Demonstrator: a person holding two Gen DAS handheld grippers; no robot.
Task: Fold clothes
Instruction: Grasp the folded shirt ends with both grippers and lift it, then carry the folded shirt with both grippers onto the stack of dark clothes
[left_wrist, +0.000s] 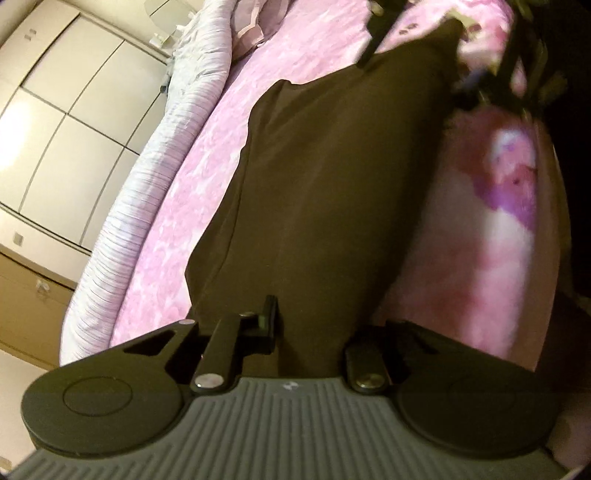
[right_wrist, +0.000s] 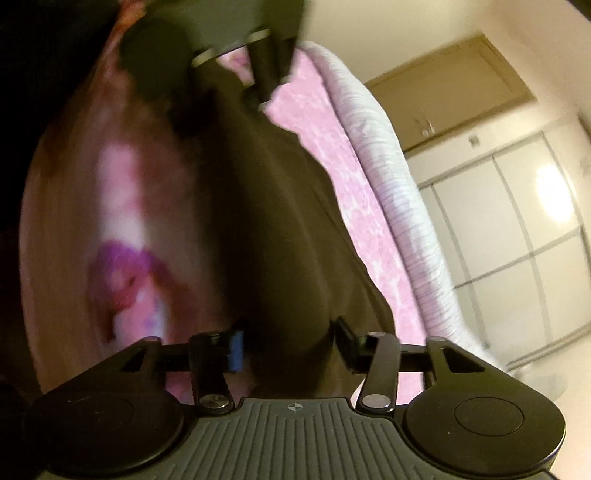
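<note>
In the left wrist view, the left gripper (left_wrist: 314, 332) at bottom centre pinches one end of a dark garment (left_wrist: 332, 177), which stretches up the middle of the frame over a pink bedsheet (left_wrist: 207, 192). In the right wrist view, the right gripper (right_wrist: 288, 343) at bottom centre clamps the same dark garment (right_wrist: 266, 221), which runs to the other gripper, blurred at the top.
</note>
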